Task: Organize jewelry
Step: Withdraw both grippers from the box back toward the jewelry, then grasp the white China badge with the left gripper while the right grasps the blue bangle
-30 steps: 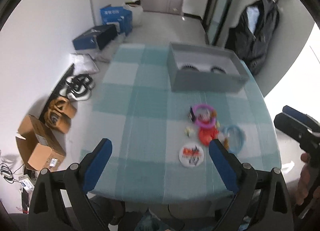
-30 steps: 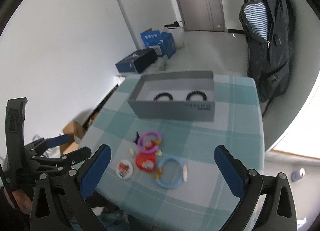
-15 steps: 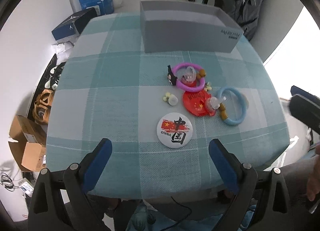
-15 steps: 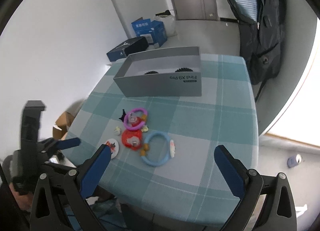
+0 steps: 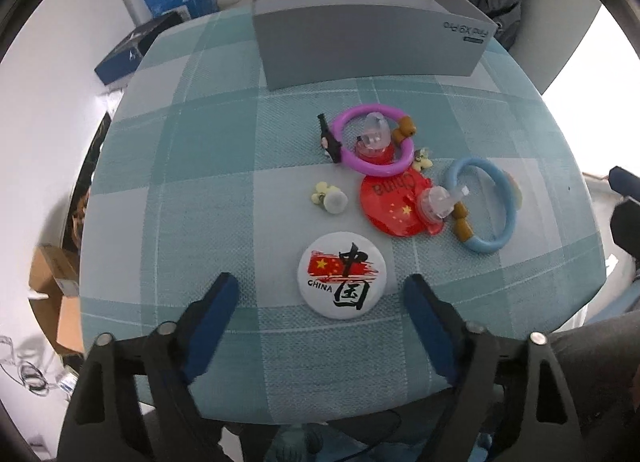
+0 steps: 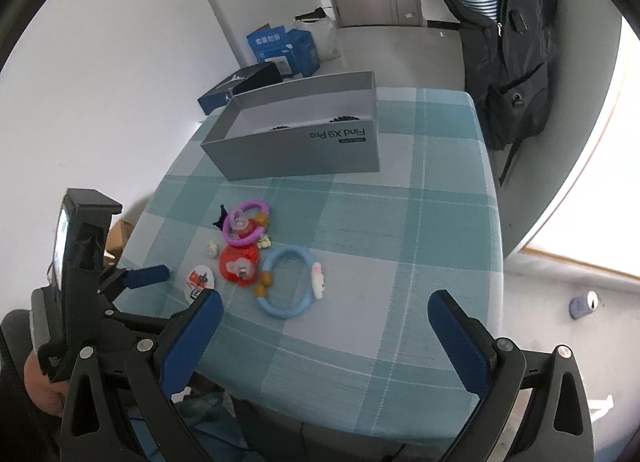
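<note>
Low over the near edge of the table, my left gripper [image 5: 318, 304] stands wide with nothing between its jaws, the white "CHINA" badge [image 5: 346, 274] lying flat just ahead between the fingertips. My right gripper [image 6: 322, 316], equally wide and holding nothing, hangs back over the right side of the table, well apart from the jewelry.

The risk, as I judge it, is the badge itself: thin and flat on cloth, it offers little edge, and closing fingers could skid it away or bunch the fabric. Further in, pieces overlap. The purple ring [image 5: 374, 145] rests partly on the red badge [image 5: 396, 207], a clear bead charm [image 5: 438, 199] sits on that badge, and the blue ring [image 5: 486, 207] lies just beside it, so lifting one may drag its neighbours. Two small pale clips [image 5: 330, 197] could easily be knocked.

The grey open box [image 6: 304, 133], already holding two dark beaded pieces, stands at the far side of the teal checked tablecloth [image 5: 192, 165]. Around it: white walls, blue cartons [image 6: 282, 47] on the floor, a dark backpack [image 6: 508, 29] by the window.
</note>
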The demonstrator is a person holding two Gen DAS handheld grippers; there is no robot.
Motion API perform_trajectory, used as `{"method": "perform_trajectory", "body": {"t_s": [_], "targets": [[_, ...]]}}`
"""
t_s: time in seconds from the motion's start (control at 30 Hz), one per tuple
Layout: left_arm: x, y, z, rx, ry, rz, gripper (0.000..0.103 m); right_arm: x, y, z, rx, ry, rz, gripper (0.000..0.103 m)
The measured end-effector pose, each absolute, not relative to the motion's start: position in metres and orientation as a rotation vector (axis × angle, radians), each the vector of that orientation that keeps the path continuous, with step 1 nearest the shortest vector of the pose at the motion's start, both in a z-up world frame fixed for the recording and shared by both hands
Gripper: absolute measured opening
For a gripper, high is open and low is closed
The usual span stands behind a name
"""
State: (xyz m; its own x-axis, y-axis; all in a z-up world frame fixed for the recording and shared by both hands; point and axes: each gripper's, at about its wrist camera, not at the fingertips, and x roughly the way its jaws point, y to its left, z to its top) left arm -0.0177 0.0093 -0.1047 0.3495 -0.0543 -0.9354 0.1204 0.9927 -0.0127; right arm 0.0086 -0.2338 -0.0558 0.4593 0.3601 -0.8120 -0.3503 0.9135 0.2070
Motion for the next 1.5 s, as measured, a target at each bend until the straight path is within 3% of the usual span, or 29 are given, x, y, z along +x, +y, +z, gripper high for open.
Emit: {"method": "perform_trajectory", "body": {"t_s": [0.07,0.13,0.2,0.63,0.87,1.03,1.1,1.33,1.43,1.5], "targets": [[-0.018,0.009,-0.104,0.066,1.208,-0.120,0.074,0.010,-0.235,-0.057,0.014,1.010,0.429,0.103],[-0.021,0.008,-0.101,0.071,1.200,-0.129,0.062,0.011,-0.235,-0.059,0.017,1.016,0.424,0.103],[-0.022,0.004,-0.098,0.089,1.197,-0.150,0.038,0.011,-0.234,-0.060,0.021,1.021,0.427,0.103],[-0.016,0.022,-0.093,0.006,1.213,-0.172,0.038,0.014,-0.215,-0.078,-0.039,1.084,0.437,0.102],[-0.019,0.039,-0.072,-0.062,1.166,-0.149,0.038,0.024,-0.197,-0.092,-0.084,1.117,0.417,0.083],[-0.017,0.057,-0.064,-0.095,1.135,-0.140,0.038,0.029,-0.184,-0.100,-0.138,1.125,0.388,0.082],[-0.015,0.061,-0.065,-0.106,1.131,-0.137,0.038,0.030,-0.180,-0.102,-0.154,1.123,0.386,0.066],[-0.014,0.067,-0.058,-0.147,1.113,-0.155,0.038,0.034,-0.166,-0.108,-0.235,1.108,0.336,0.057],[-0.013,0.067,-0.055,-0.157,1.106,-0.162,0.038,0.031,-0.161,-0.110,-0.274,1.089,0.329,0.045],[-0.013,0.067,-0.054,-0.156,1.101,-0.161,0.038,0.029,-0.158,-0.109,-0.291,1.076,0.347,0.027]]}}
